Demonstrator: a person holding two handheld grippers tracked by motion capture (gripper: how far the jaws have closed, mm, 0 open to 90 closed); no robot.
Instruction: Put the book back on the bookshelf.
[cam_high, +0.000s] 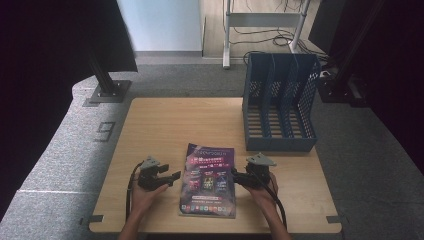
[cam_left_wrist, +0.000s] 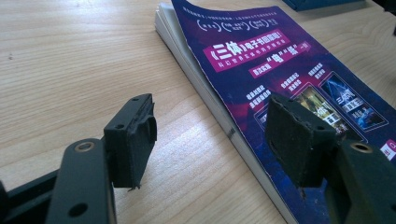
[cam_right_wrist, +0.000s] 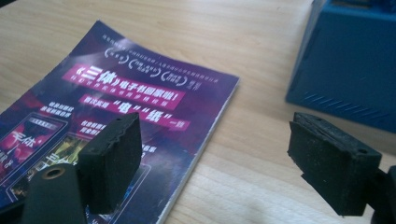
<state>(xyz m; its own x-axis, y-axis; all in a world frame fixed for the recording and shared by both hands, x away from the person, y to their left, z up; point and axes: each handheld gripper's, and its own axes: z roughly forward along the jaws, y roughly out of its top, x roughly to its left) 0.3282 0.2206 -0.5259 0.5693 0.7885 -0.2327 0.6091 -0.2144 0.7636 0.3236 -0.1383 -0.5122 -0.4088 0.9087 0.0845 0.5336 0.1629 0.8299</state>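
The pale wooden table took up most of what I had in front of me, with the blue plastic slotted file rack standing at its far right, well apart from my hands. Between the two hands lay the thing I was after: the purple glossy-covered paperback magazine, flat on the wood near the front edge, spine side to my left, cover up. I judged it light but floppy, a thick stack of thin pages under a slick cover, so it would likely sag if I took it by one corner, and the gloss looked slippery for a flat press from above. In the left gripper view the cover curled up off the page block along the left edge, and that read to me as the way in: one pad under, one on top, taking the whole thickness. My left gripper sat just beside that edge, jaws wide apart and holding nothing, one pad over the cover without pressing it. My right gripper was at the opposite long edge, also gaping and empty, its near pad over the cover. A grip on both long edges looked safest to me.
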